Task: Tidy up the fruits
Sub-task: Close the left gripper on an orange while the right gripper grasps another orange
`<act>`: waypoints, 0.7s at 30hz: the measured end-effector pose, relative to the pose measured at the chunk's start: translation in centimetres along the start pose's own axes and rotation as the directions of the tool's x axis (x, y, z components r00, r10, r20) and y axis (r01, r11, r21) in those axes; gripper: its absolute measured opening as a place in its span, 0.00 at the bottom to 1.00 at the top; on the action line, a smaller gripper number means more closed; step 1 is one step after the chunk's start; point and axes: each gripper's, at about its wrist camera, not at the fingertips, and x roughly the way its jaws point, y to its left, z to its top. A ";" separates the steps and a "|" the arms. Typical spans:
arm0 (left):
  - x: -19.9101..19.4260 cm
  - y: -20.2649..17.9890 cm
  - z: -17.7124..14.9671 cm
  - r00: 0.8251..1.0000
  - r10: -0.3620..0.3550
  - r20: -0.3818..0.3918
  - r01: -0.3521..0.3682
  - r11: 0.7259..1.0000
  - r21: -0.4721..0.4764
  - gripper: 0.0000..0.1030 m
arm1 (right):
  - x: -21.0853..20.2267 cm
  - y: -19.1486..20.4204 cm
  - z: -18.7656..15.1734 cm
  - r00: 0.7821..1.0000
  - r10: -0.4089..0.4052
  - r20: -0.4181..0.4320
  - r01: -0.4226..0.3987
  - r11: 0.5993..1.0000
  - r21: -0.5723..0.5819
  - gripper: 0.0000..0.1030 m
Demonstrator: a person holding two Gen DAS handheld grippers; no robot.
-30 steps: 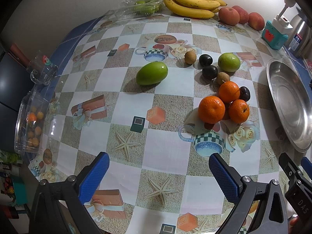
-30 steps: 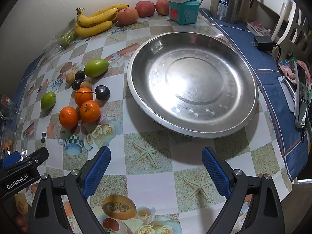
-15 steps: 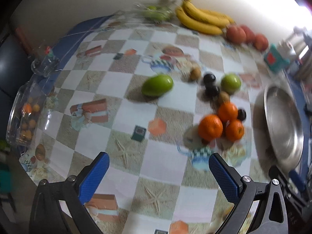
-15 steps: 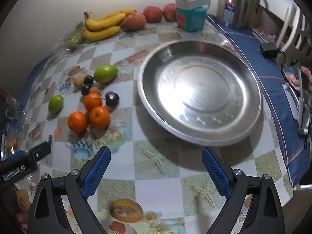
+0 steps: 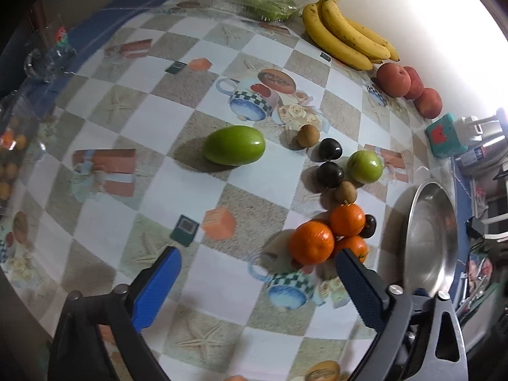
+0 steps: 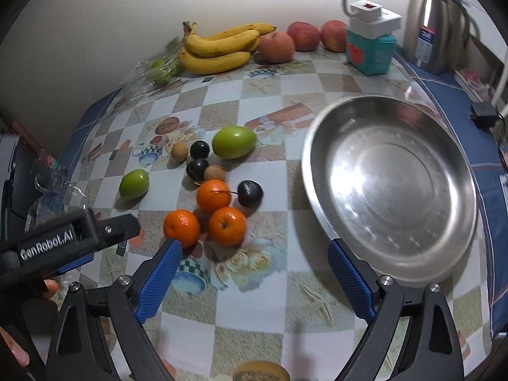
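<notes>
Three oranges (image 5: 312, 242) (image 6: 213, 195) lie clustered on the patterned tablecloth, with dark plums (image 5: 330, 174) (image 6: 250, 193), small brown fruits (image 5: 308, 135) and two green fruits (image 5: 234, 150) (image 6: 234, 142) around them. A large steel dish (image 6: 392, 187) (image 5: 428, 238) stands to their right. Bananas (image 5: 346, 36) (image 6: 222, 47) and red apples (image 5: 409, 85) (image 6: 303, 36) lie by the wall. My left gripper (image 5: 257, 289) is open and empty, near the oranges. My right gripper (image 6: 254, 281) is open and empty, in front of the oranges and the dish.
A teal box (image 6: 370, 50) and a steel kettle (image 6: 435, 22) stand at the back right. A clear bag of green fruit (image 5: 263, 6) lies at the back. A glass (image 5: 47, 60) and a clear container (image 5: 12, 155) sit at the table's left edge.
Both grippers have moved forward and left towards the orange cluster. The fruits and the dish have not moved. Both jaws stay open.
</notes>
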 end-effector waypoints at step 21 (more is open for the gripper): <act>4.8 -3.0 1.9 0.980 -0.107 -0.167 0.116 0.992 0.044 0.56 | 6.1 2.8 1.6 0.994 -0.007 -0.112 -0.003 0.996 -0.092 0.39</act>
